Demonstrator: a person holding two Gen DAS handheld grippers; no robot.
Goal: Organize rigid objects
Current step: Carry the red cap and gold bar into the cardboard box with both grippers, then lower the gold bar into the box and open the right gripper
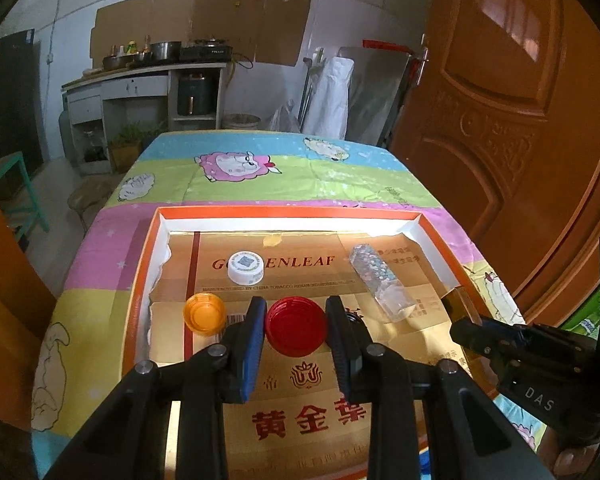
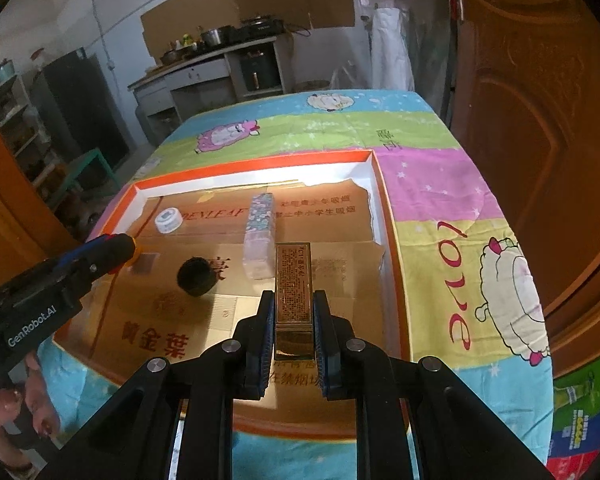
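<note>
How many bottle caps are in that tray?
3: a white cap at the back, an orange cap front left, and a red cap between the left gripper's jaws.

Both cams sit right behind their tools, looking down and forward over the orange-rimmed tray (image 1: 288, 213) toward the kitchen wall. The left one hangs low and close over the tray's near-left part; the right one sits a bit higher, angled leftward. Both catch the white cap (image 1: 245, 267) (image 2: 167, 219) and each other's tool.
</note>
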